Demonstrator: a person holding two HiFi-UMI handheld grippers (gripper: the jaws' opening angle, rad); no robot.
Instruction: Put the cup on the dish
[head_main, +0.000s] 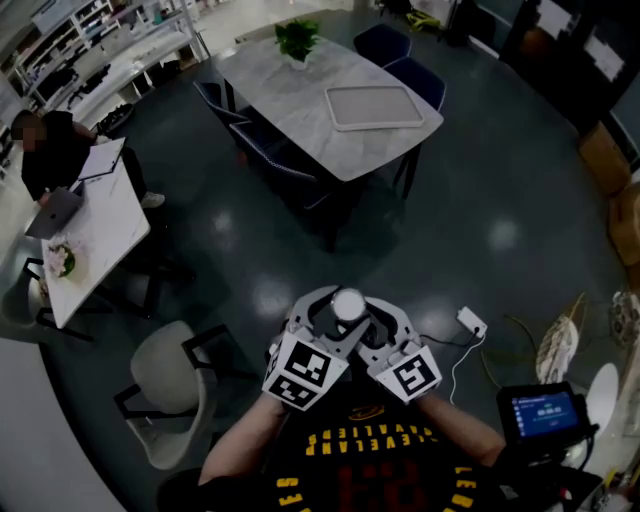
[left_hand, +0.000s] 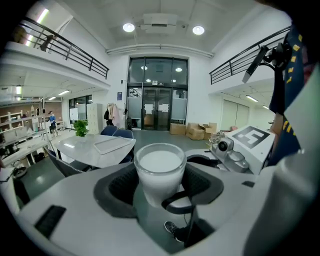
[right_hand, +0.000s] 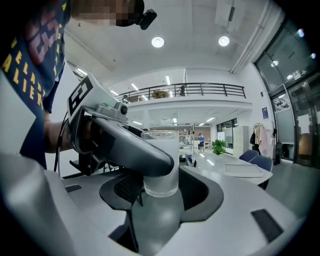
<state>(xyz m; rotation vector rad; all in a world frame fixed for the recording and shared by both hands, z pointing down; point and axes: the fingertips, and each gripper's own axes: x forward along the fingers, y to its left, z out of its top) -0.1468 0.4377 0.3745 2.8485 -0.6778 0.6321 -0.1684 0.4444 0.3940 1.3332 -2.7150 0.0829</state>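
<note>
1. The left tool was clamped on the cup, which hung in the air, well apart from the dish on the far surface.
2. The cup looked like frosted glass: probably light, stiff, slick and breakable, so best gripped by its lower wall.
3. The right tool was closed round the same cup.
4. Count: one cup, one dish, two tools.

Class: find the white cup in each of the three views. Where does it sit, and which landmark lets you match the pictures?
Head view: the cup sits low centre of the picture.
Left gripper view: the cup is dead centre, between the jaws.
Right gripper view: the cup is centre, between the jaws.
Shared landmark: the tray on the long table.
</note>
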